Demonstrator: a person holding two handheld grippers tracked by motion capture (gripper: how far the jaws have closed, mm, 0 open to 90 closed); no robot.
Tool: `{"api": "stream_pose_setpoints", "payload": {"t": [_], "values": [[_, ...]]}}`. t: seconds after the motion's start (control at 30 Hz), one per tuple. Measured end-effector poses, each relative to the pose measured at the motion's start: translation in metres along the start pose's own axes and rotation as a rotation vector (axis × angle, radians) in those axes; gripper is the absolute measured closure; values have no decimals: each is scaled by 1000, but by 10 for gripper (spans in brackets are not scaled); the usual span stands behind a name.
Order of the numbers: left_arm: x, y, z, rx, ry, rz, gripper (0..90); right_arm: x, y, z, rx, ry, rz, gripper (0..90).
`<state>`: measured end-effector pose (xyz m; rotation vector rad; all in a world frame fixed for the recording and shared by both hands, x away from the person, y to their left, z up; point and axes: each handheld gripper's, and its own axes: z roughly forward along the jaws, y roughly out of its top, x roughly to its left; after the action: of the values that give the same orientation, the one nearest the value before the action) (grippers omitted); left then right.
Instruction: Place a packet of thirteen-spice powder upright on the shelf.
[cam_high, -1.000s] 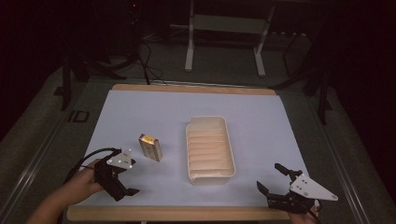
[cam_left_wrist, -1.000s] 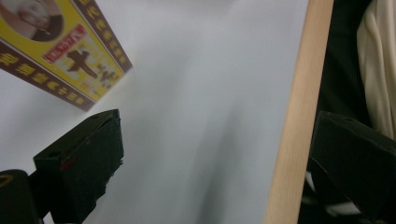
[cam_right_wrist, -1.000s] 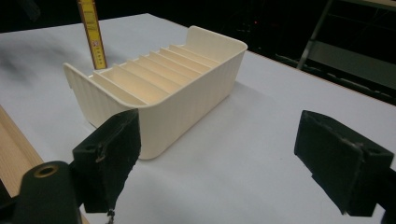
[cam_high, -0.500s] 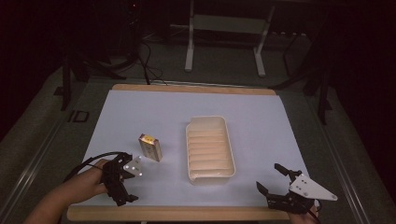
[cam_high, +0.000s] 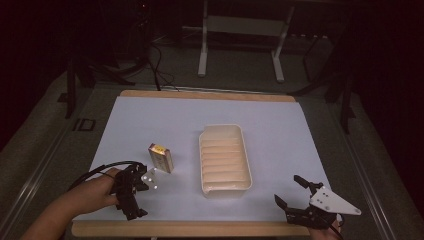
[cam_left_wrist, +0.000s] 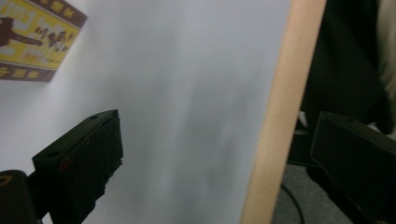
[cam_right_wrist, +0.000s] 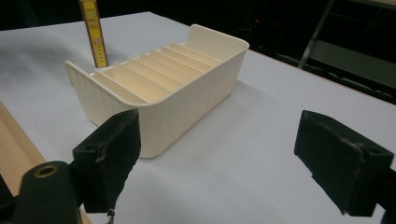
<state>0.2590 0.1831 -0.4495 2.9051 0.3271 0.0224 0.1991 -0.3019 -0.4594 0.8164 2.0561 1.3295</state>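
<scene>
Our left tool (cam_high: 134, 194) has swung in toward the small box (cam_high: 161, 157) standing just left of the ribbed tray (cam_high: 224, 159), jaws wide like the idle right tool (cam_high: 298, 200); we judge the reach underway, closing next.

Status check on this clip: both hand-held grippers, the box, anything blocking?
Left hand-held gripper open, beside box, apart. Right hand-held gripper open, empty. Yellow box upright, left of cream tray. Nothing between.
</scene>
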Motion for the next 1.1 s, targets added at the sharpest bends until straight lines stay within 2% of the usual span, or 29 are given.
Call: {"api": "stream_pose_setpoints", "payload": {"t": [0.1, 0.23, 0.3, 0.43, 0.53, 0.67, 0.77, 0.9, 1.1], "values": [[2, 6, -1, 36, -66, -48, 25, 0, 0, 0, 0, 0, -1, 147], [3, 9, -3, 28, -97, -50, 25, 0, 0, 0, 0, 0, 0, 147], [2, 10, -4, 39, -85, -22, 23, 0, 0, 0, 0, 0, -1, 147], [1, 11, -5, 68, -101, 1, 11, 0, 0, 0, 1, -1, -2, 147], [4, 12, -7, 69, -98, -9, 11, 0, 0, 0, 1, -2, -2, 147], [2, 14, -14, 41, -64, 23, 11, 0, 0, 0, 2, -5, -4, 147], [-1, 17, -17, 44, -56, 44, 12, 0, 0, 0, 2, -4, -3, 147], [-2, 21, -19, 54, -69, 58, 12, 0, 0, 0, 2, -3, -4, 147], [-2, 26, -26, 27, -76, 77, 13, 0, 0, 0, 3, -1, -7, 147]]}}
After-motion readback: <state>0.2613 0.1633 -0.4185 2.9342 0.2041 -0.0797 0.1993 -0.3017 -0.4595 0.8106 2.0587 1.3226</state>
